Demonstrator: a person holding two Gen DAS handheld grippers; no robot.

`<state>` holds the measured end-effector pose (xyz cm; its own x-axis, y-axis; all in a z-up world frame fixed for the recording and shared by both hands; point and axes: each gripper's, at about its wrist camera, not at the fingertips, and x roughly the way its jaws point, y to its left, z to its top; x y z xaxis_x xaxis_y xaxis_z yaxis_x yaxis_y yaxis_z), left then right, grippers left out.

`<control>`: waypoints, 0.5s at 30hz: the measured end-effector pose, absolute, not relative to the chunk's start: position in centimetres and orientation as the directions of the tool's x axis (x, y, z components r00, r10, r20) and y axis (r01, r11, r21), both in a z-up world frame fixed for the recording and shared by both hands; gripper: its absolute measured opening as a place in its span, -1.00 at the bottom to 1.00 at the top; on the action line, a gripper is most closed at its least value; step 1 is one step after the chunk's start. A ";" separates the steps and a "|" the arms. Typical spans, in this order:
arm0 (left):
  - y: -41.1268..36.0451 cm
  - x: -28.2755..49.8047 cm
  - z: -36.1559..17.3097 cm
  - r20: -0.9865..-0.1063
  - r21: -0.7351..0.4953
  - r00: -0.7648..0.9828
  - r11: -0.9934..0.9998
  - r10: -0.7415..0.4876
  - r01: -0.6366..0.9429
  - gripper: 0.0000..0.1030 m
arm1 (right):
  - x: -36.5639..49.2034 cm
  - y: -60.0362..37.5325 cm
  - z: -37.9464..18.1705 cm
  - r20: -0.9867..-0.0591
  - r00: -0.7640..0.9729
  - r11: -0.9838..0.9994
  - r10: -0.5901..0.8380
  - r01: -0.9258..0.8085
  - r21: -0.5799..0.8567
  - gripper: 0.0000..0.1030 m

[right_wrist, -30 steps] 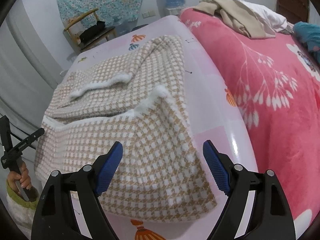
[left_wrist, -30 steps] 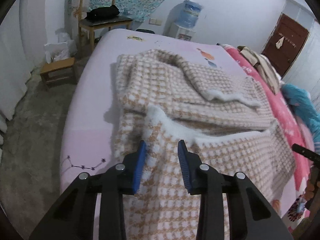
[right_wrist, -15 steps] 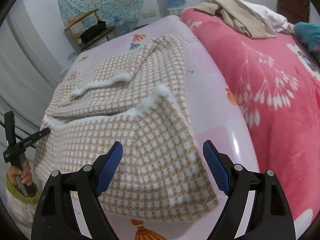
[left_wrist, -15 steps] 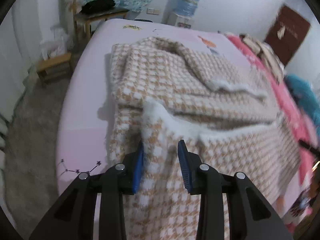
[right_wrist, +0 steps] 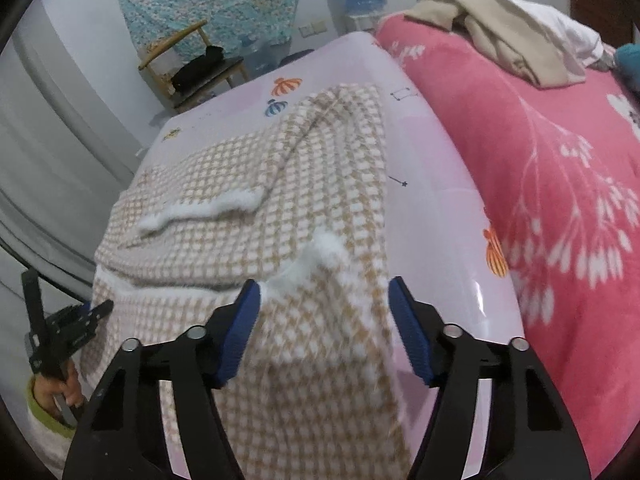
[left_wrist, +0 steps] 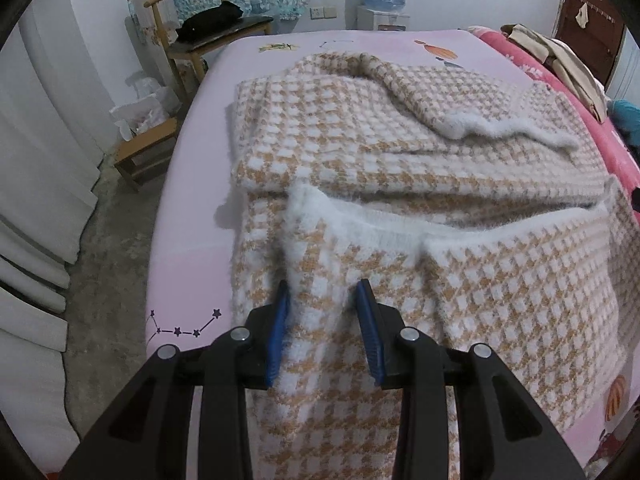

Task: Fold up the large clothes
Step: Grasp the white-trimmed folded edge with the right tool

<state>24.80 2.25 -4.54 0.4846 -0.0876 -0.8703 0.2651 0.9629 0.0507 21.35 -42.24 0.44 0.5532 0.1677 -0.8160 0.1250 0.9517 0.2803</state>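
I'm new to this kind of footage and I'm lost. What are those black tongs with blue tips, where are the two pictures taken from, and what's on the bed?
They are hand-held grippers; a person carries one in each hand, each with a camera looking along its fingers. One picture is from the left gripper, which pinches a raised fold of the checked sweater on the pink sheet. The other is from the right gripper, whose jaws are closing around the sweater's other near corner.

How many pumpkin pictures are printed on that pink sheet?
4 visible: two pumpkins, orange and blue, beyond the checked garment; one by the red blanket; one near. Others may be covered.
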 end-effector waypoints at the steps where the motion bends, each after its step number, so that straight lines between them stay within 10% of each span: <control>1: 2.2 24.8 -4.5 -0.870 0.056 0.487 0.963 -0.083 0.264 -0.36 | 21.6 -42.3 0.2 -0.818 0.552 0.951 0.162 0.132 0.278 0.08; 15: 1.7 24.3 -4.4 -0.864 0.093 0.500 0.959 -0.055 0.266 -0.36 | 19.2 -42.1 -0.3 -0.845 0.494 0.951 0.204 0.104 0.290 -0.39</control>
<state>24.34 1.68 -4.37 0.4999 -0.0549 -0.8644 0.2665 0.9593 0.0931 19.20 -42.07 -0.32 0.4942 0.2037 -0.8452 0.1043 0.9513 0.2902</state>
